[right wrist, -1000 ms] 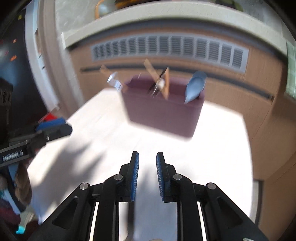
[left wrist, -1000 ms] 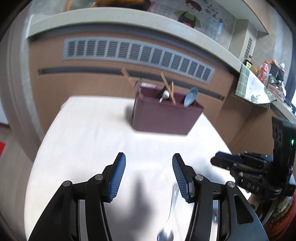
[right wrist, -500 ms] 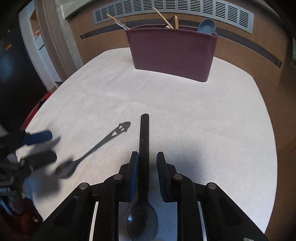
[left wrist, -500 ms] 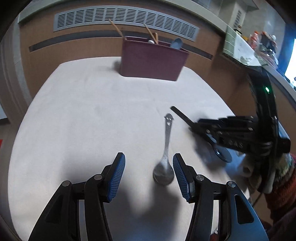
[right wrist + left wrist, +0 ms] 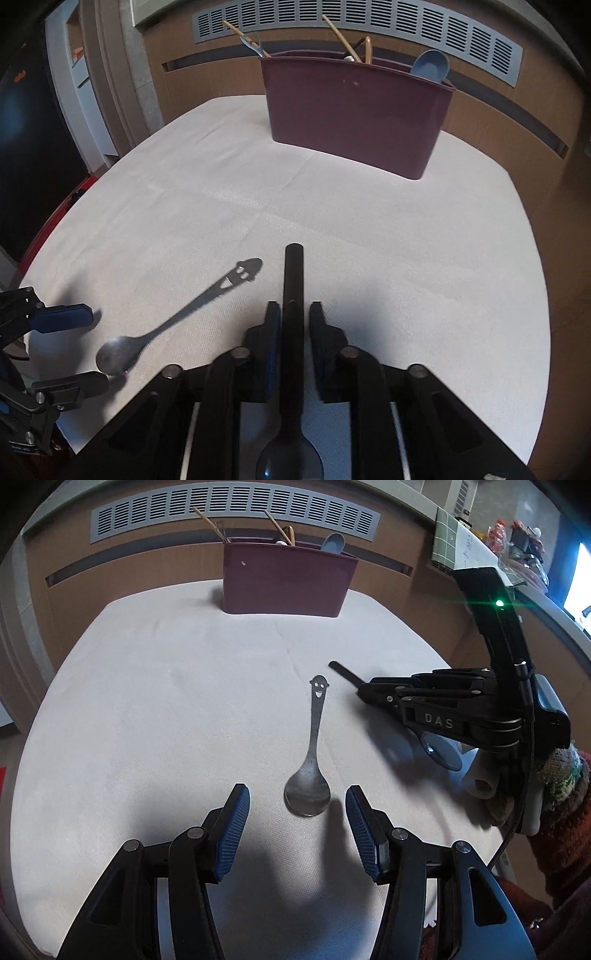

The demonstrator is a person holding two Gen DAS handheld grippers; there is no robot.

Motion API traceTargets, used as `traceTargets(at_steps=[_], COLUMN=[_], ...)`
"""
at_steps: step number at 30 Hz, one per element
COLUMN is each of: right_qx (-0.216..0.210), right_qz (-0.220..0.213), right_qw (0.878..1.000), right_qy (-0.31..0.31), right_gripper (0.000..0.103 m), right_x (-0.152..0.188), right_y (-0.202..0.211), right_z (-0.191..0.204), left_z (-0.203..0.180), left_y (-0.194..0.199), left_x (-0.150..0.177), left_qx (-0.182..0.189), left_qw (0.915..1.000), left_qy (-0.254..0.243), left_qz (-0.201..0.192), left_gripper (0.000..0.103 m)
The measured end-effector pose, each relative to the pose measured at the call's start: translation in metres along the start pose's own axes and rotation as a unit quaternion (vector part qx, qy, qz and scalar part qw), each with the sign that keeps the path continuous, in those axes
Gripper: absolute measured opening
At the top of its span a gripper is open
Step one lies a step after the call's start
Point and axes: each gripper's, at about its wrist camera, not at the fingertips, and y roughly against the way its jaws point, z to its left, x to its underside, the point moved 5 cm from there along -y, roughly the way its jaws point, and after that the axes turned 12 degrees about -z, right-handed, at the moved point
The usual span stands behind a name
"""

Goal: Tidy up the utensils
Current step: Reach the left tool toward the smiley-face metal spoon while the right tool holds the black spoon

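Both tongs have dropped toward the cloth-covered bench point(image 5: 147, 686). Right tongs point(image 5: 292, 325) have just been closing and pinch the black spoon's point(image 5: 293, 280) matte handle. Left tongs point(image 5: 297, 812) stay spread around the steel smiley-handled spoon's point(image 5: 312, 753) bowl. At 12 o'clock stands the maroon caddy point(image 5: 354, 122), open cloth between.

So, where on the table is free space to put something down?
The cloth is bare between the maroon holder and the metal spoon, and along its left side. The near right is crowded: right gripper, black spoon.
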Motion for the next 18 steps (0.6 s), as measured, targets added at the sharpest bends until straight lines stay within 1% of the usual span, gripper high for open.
traceTargets(at_steps=[4, 7, 12, 16, 18], right_qx=[0.036, 0.055, 0.063, 0.069, 0.066], right_qz=[-0.028, -0.043, -0.052, -0.051, -0.051], right_qw=[0.999, 0.996, 0.99, 0.989, 0.989], right_qy=[-0.013, -0.048, -0.115, -0.12, -0.123], right_gripper=[0.011, 0.011, 0.011, 0.011, 0.011], right_x=[0.007, 0.012, 0.026, 0.035, 0.037], right_y=[0.018, 0.036, 0.059, 0.062, 0.06], right_z=[-0.02, -0.044, -0.076, -0.079, -0.077], left_z=[-0.002, -0.004, -0.007, -0.01, -0.011], left_y=[-0.002, -0.005, -0.009, -0.011, -0.013], left_x=[0.0, -0.001, -0.002, -0.001, -0.002], left_qx=[-0.004, -0.003, -0.01, -0.021, -0.027], left_qw=[1.0, 1.0, 0.9998, 0.9995, 0.9992], left_qy=[-0.004, -0.003, -0.013, -0.024, -0.028], left_qz=[0.004, 0.007, 0.009, 0.01, 0.008], left_gripper=[0.056, 0.056, 0.056, 0.056, 0.056])
